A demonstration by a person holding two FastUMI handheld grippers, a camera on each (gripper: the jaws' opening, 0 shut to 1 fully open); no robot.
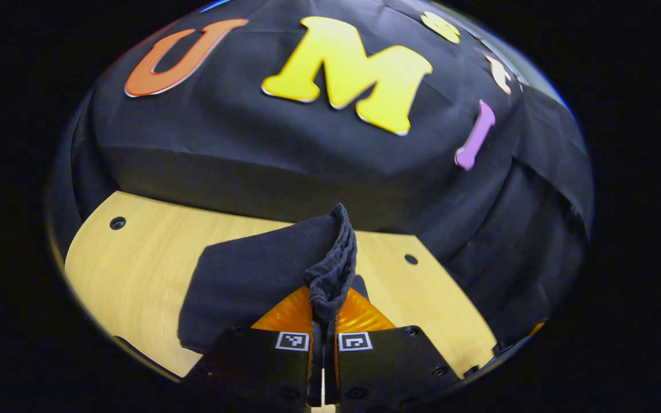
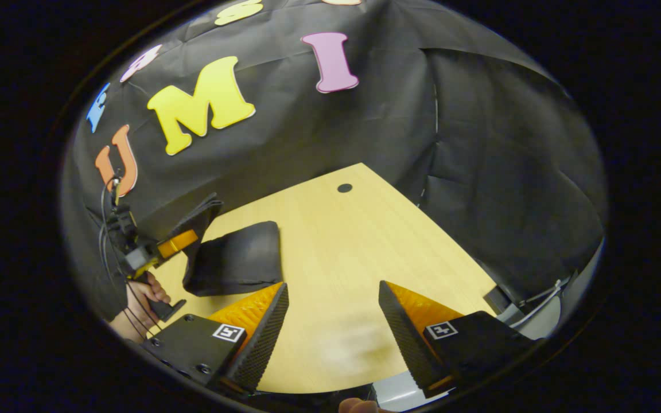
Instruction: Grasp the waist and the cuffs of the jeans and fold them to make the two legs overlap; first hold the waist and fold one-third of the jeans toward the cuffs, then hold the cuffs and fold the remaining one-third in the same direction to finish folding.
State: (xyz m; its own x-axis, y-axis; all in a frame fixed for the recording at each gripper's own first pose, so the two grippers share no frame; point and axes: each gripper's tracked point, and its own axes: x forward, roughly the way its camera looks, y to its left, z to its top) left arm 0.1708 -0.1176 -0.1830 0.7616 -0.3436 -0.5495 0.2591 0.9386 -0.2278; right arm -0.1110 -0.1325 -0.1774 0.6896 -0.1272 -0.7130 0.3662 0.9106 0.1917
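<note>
Left gripper (image 1: 323, 321): in the left gripper view its two fingers are pressing together on a bunched edge of the dark, near-black denim jeans (image 1: 250, 281); the pinched fold is standing up between the fingers and rising above them.

Left gripper from the side (image 2: 193, 226): in the right gripper view it is showing at the far left, raised above the table, with the cloth hanging from it; a hand (image 2: 138, 301) is gripping its handle and thin black cables (image 2: 107, 229) are trailing over it.

Jeans: the dark bundle (image 2: 238, 258) is lying folded on the left part of the table, one edge lifted by the left gripper, the rest resting flat on the wood. Whether the gripped edge is the waist or the cuffs I cannot tell.

Table: a pale yellow wooden tabletop (image 1: 135, 269) with small round dark holes, one near its left corner (image 1: 117, 223) and one to the right of the jeans (image 1: 411, 259); in the right gripper view its bare surface (image 2: 336, 258) is stretching toward the far wall.

Booth wall: creased black cloth (image 1: 250, 149) is hanging behind the table and wrapping round its right side (image 2: 508, 172).

Right gripper (image 2: 333, 310): its fingers are standing wide apart over bare wood, holding nothing; the ridged pads (image 2: 267, 327) are facing each other, well apart from the jeans, which are lying beyond the left finger.

Right edge: grey cables (image 2: 543, 295) are lying past the table's right corner.
</note>
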